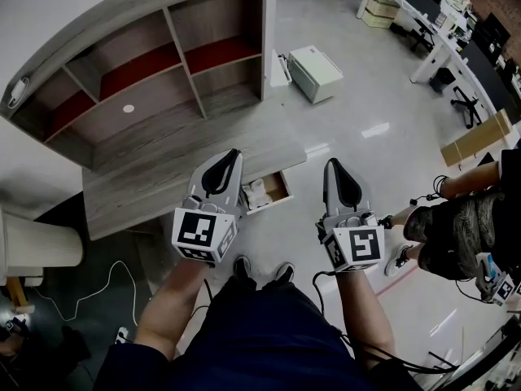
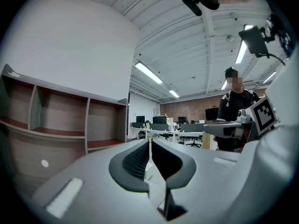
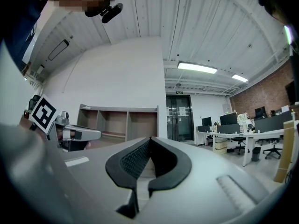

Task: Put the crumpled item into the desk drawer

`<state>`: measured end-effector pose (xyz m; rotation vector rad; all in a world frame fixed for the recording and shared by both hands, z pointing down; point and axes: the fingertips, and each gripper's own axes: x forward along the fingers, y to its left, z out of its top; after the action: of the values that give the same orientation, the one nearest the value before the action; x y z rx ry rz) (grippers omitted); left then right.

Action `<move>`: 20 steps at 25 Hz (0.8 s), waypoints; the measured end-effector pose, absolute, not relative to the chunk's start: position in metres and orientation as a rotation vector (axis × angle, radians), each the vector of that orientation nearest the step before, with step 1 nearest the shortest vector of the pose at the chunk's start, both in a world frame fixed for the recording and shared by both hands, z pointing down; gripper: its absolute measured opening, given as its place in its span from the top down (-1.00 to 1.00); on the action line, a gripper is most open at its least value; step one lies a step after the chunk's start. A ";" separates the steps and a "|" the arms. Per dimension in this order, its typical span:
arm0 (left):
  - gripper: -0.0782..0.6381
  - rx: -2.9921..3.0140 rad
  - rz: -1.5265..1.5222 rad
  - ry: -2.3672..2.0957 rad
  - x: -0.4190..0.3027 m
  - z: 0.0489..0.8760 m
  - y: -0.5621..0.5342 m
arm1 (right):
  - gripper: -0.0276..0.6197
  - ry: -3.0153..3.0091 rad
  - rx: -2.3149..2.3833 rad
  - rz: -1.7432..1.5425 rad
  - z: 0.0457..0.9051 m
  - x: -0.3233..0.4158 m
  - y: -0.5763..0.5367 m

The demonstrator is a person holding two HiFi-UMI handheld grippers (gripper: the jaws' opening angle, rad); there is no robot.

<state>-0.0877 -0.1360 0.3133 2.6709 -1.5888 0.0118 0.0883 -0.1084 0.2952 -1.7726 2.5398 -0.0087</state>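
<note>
In the head view a small desk drawer (image 1: pixel 278 187) stands pulled out from the front edge of the grey wooden desk (image 1: pixel 146 177). A white crumpled item (image 1: pixel 256 192) lies inside it. My left gripper (image 1: pixel 234 154) is held over the desk's front edge, just left of the drawer, jaws closed on nothing. My right gripper (image 1: pixel 332 164) hangs over the floor to the drawer's right, also shut and empty. In the left gripper view (image 2: pixel 150 141) and the right gripper view (image 3: pixel 150 139) the dark pads meet at the tips, with nothing between them.
A shelf unit (image 1: pixel 163 63) with red-lined compartments rises at the back of the desk. A white box (image 1: pixel 315 72) sits on the floor beyond. Another person (image 1: pixel 460 222) stands at the right. Office desks (image 1: pixel 423 23) fill the far right. A white cylinder (image 1: pixel 41 244) and cables lie left.
</note>
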 end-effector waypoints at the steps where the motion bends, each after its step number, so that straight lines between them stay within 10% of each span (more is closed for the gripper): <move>1: 0.73 2.672 0.015 -1.589 -0.087 0.314 -0.136 | 0.90 2.550 -1.774 0.000 0.296 0.088 -0.108; 20: 0.73 2.638 0.064 -1.610 -0.088 0.323 -0.130 | 0.90 2.583 -1.725 0.038 0.296 0.086 -0.106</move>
<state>-0.0882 -0.1304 0.3231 2.6382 -1.6101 0.0640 0.0856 -0.1062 0.2965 -1.7251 2.5827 0.0377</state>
